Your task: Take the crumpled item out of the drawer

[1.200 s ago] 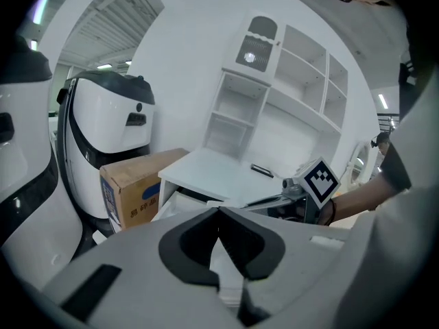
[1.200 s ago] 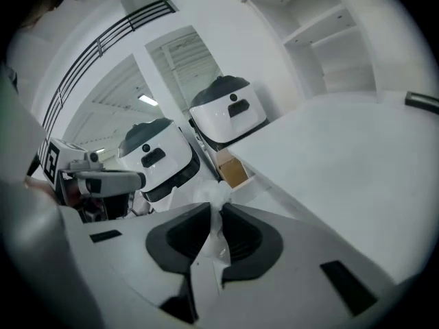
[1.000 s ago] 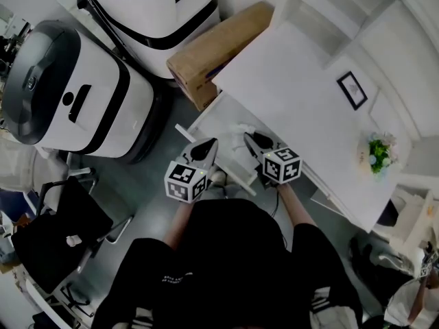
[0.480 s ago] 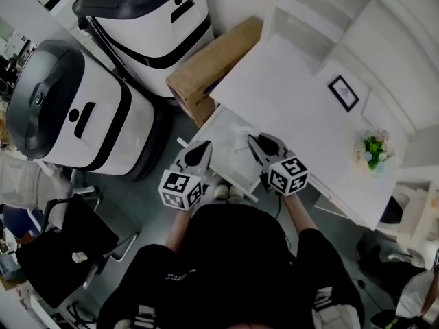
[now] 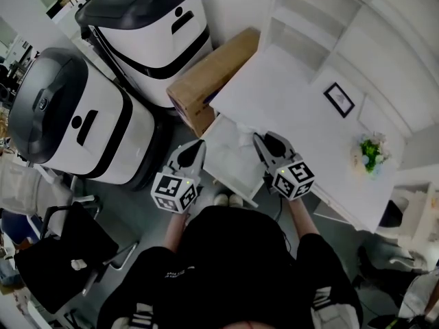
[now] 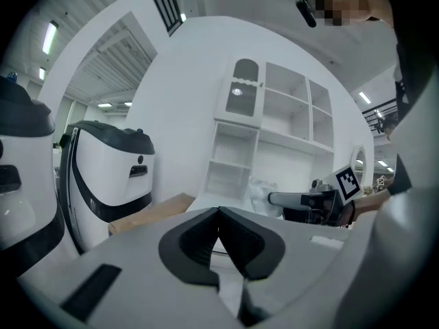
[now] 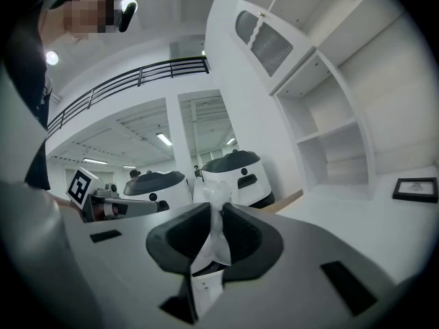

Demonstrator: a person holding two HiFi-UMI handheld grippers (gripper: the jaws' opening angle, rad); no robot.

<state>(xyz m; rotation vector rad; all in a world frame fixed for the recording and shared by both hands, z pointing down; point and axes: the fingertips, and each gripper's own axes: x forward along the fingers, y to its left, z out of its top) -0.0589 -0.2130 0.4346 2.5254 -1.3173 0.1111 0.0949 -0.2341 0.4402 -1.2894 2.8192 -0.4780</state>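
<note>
The crumpled item (image 7: pixel 211 249), a white wad of thin paper or plastic, is pinched between the jaws of my right gripper (image 7: pixel 217 211). In the head view it shows as a white lump (image 5: pixel 243 135) at the tips of the right gripper (image 5: pixel 260 140), over the open white drawer (image 5: pixel 225 164). In the left gripper view the wad (image 6: pixel 259 189) sits at the end of the right gripper (image 6: pixel 305 199). My left gripper (image 6: pixel 219 212) is shut with nothing in it. It hangs by the drawer's left edge (image 5: pixel 198 145).
The drawer belongs to a white desk (image 5: pixel 288 94) with white shelves behind, a small picture frame (image 5: pixel 339 99) and a potted plant (image 5: pixel 371 153). A cardboard box (image 5: pixel 212 74) leans by the desk. Two white machines (image 5: pixel 144 26) (image 5: pixel 75 115) stand left. A black chair (image 5: pixel 55 252) stands nearby.
The two grippers have drawn a little apart, the left one sliding off to the drawer's left side. The right gripper keeps its hold on the crumpled item.
</note>
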